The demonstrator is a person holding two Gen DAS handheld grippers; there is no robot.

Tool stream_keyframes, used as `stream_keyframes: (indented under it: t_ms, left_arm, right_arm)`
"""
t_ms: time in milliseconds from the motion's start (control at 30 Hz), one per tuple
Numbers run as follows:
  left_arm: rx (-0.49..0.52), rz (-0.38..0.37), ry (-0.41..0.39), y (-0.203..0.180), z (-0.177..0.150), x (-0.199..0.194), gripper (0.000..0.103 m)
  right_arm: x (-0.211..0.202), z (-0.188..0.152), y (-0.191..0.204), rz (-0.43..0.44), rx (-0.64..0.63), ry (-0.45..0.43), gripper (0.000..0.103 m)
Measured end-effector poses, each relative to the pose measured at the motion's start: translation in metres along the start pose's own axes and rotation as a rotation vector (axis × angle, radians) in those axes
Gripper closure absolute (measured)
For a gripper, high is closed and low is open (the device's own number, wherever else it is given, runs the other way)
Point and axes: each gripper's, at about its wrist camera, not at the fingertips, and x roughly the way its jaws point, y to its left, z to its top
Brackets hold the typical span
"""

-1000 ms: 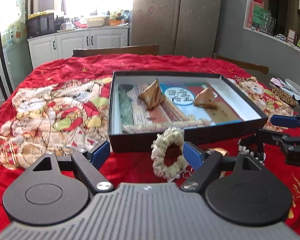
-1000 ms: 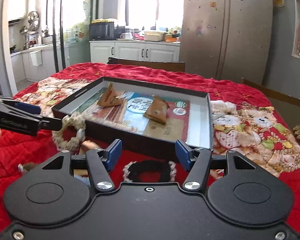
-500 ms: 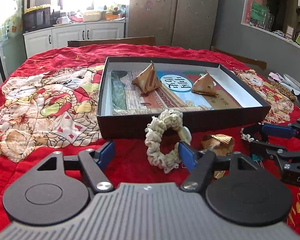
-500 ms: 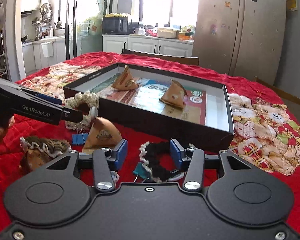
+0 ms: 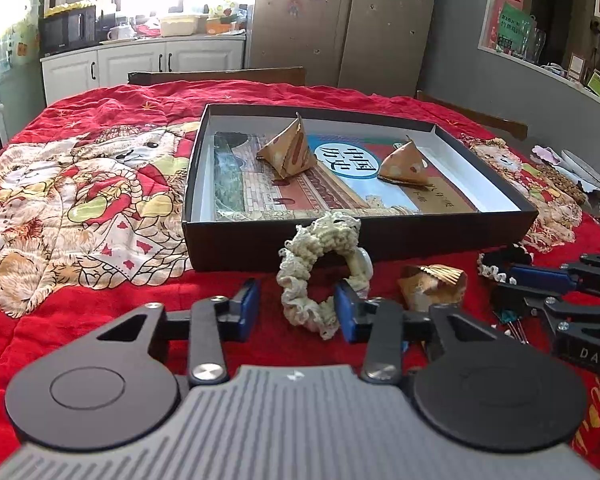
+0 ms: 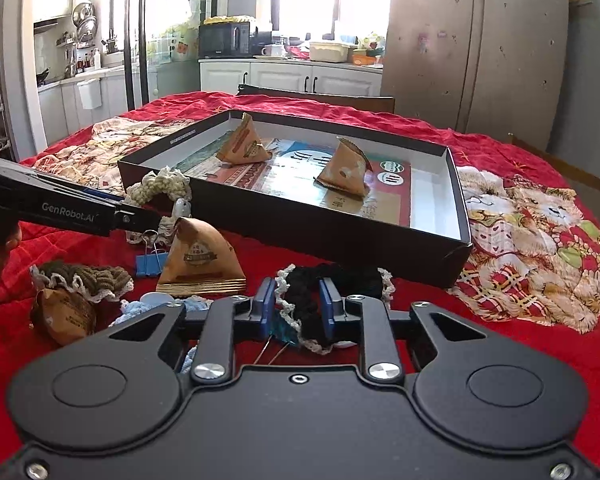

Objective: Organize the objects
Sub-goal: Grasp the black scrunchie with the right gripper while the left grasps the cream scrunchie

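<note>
**Both grippers closing on scrunchies, box only partly filled**

The left gripper point(image 5: 296, 312) was closing around a cream crocheted scrunchie point(image 5: 322, 268) standing on edge just in front of the box; the right pad touched it, while the left pad still stood apart from the fabric. The right gripper point(image 6: 298, 306) was closing too, its blue pads already pressing the black scrunchie point(image 6: 332, 284) with white lace trim, which lay on the red blanket point(image 5: 100, 184) covering the desk.

Beyond them sat the shallow black box point(image 5: 360, 236), holding two brown pyramid packets point(image 5: 288, 152) on a printed sheet. Outside it remained a third packet point(image 6: 200, 258), a blue binder clip point(image 6: 150, 264), a brown scrunchie point(image 6: 84, 276) over another packet, and some light-blue items. The sorting looked early to midway: two packets in, both scrunchies and most of the loose things left.

Legible writing: "GenRobot.AI" on the left gripper's arm, "DAS" on the right one's. The box's sheet bore Chinese characters in a blue circle.
</note>
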Motion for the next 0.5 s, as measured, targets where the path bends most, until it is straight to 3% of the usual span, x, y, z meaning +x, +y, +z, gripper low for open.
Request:
stream_keyframes:
  t_ms: [133,500]
  left_arm:
    - [-0.007,-0.012,0.003,0.0004,0.0001,0.0002,0.071]
    - [-0.004,-0.018,-0.001,-0.0007,-0.0008,-0.0014,0.082]
  right_arm:
    - [0.0006,-0.0005,0.0017,-0.002,-0.01,0.001,0.085]
    - [-0.0004,-0.0003,0.0029,-0.008,-0.022,-0.008,0.089]
